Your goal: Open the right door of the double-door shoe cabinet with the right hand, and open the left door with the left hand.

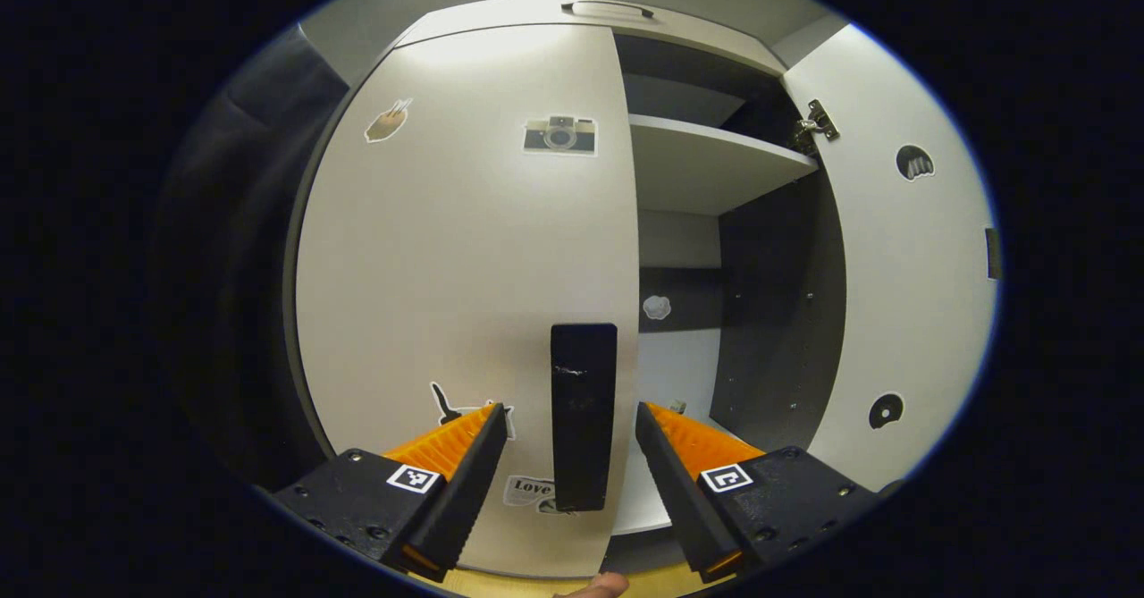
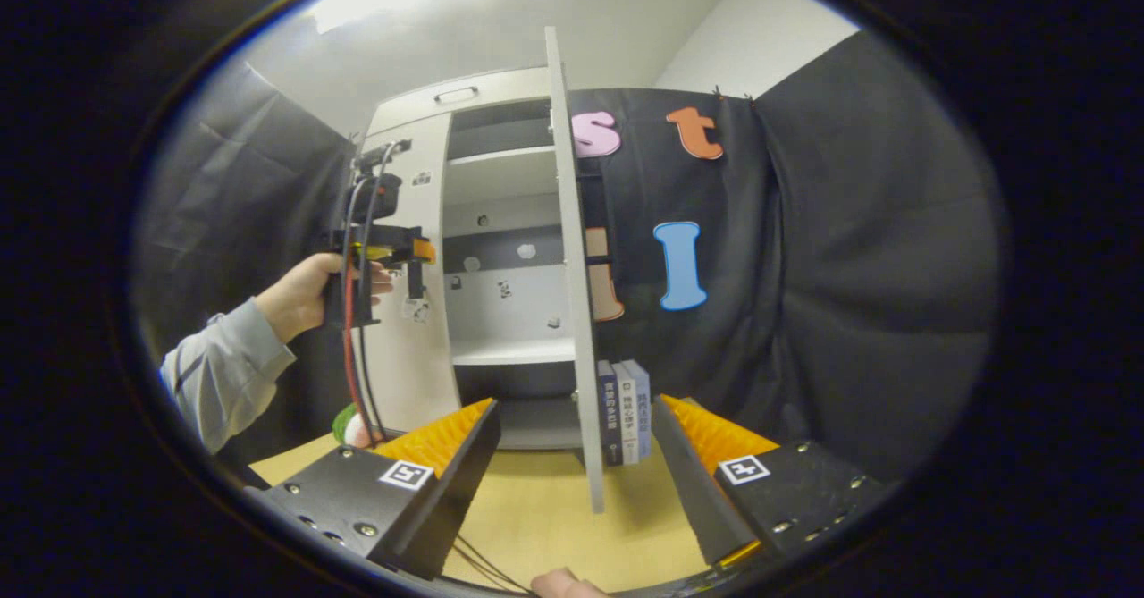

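Two doors front the shoe cabinet (image 2: 500, 267), which stands on a pale wooden worktop (image 2: 545, 517). Its right door (image 2: 572, 267) is swung wide open, seen edge-on in the right gripper view and from its inner face in the left gripper view, where a hinge (image 1: 818, 122) shows near its top. Its left door (image 1: 465, 285) is shut, flat against the cabinet front, with a camera sticker (image 1: 560, 136) high up and a dark upright handle (image 1: 584, 415) near its inner edge.

In the left gripper view, the left gripper (image 1: 570, 442) sits just before that handle with its fingers spread apart, one on each side of the handle and neither touching it. A hand (image 2: 308, 290) in a grey sleeve (image 2: 223, 370) holds this gripper, seen farther off in the right gripper view.

Farther back, the right gripper (image 2: 572, 437) has its fingers released and parted, the lower edge of the open door between them but apart from both. Inside the cabinet are white shelves (image 1: 715, 155). Some books (image 2: 626, 410) stand upright on the worktop just beside the open door.
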Motion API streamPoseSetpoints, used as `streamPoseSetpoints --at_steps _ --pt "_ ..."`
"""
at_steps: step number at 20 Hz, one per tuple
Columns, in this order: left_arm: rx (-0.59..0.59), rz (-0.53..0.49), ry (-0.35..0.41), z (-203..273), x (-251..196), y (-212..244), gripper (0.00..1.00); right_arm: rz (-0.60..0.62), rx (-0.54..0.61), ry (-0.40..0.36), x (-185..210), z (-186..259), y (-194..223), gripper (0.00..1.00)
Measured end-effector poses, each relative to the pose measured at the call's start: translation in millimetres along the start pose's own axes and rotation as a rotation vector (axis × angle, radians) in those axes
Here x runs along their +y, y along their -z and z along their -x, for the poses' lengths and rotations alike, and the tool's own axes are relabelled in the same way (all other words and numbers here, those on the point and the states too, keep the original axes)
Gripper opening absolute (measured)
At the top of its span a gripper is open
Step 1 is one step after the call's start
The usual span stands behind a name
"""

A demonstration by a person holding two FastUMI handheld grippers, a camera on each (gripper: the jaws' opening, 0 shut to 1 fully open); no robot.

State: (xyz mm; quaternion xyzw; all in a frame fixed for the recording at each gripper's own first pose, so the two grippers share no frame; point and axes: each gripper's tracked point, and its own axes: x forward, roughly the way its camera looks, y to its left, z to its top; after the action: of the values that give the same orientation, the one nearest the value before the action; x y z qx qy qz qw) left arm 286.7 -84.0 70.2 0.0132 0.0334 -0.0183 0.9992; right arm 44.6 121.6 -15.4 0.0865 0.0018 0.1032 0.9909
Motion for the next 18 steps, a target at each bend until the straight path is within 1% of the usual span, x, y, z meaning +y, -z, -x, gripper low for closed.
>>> streamPoseSetpoints --at_steps 1,2,3,4,5,6,7,8,9,10,11,12,14,15,16,18 --pt "0.012 -0.015 -0.03 2.3 6.1 1.1 0.88 -0.017 -0.005 -0.01 4.5 5.3 1.7 0.97" --pt "0.002 -0.014 -0.03 -2.7 6.2 0.1 0.84 -0.028 -0.009 -0.016 8.4 9.4 2.5 0.97" --pt "0.0 -0.011 -0.039 -2.8 6.5 -1.8 0.72 -0.031 -0.014 -0.022 12.9 11.8 2.8 0.98" --pt "0.01 -0.01 -0.042 -4.0 6.5 0.1 0.72 -0.029 -0.017 -0.023 15.9 13.2 2.6 0.98" --pt "0.011 -0.023 -0.039 -2.6 5.3 0.3 0.7 -0.023 -0.017 -0.022 18.2 14.9 3.9 0.98" --pt "0.019 -0.035 -0.037 -3.0 3.8 0.7 0.69 -0.015 -0.018 -0.017 19.8 15.5 4.0 1.0" --pt "0.02 -0.038 -0.028 -2.4 1.1 0.8 0.63 -0.01 -0.018 -0.016 20.9 16.3 5.3 1.0" --pt "0.023 -0.041 -0.017 -2.4 -3.9 -0.3 0.6 -0.012 -0.015 -0.021 23.5 16.9 6.1 1.0" --pt "0.031 -0.05 -0.01 -1.7 -7.3 0.8 0.48 -0.015 -0.013 -0.026 26.1 16.5 7.0 1.0" --pt "0.044 -0.06 -0.015 -6.5 -5.2 3.6 0.39 -0.017 -0.012 -0.029 28.6 16.7 10.0 0.98" --pt "0.05 -0.058 -0.013 -4.5 -5.9 1.5 0.31 -0.014 -0.008 -0.028 28.5 17.5 12.3 1.0" --pt "0.067 -0.041 -0.009 -4.0 -5.7 3.0 0.27 -0.012 -0.006 -0.027 28.5 17.8 14.0 1.0" --pt "0.078 -0.003 0.0 -3.6 -6.9 4.0 0.25 -0.013 0.0 -0.027 29.4 16.1 16.5 1.0" --pt "0.083 -0.01 -0.001 -2.9 -6.0 5.0 0.23 -0.013 0.004 -0.027 29.6 15.5 18.7 1.0" --pt "0.084 -0.016 -0.006 -2.4 -5.2 5.0 0.24 -0.013 0.007 -0.026 29.6 15.4 19.0 1.0" --pt "0.085 -0.006 -0.009 0.2 -5.4 4.4 0.23 -0.006 0.013 -0.019 28.6 15.8 21.2 1.0"
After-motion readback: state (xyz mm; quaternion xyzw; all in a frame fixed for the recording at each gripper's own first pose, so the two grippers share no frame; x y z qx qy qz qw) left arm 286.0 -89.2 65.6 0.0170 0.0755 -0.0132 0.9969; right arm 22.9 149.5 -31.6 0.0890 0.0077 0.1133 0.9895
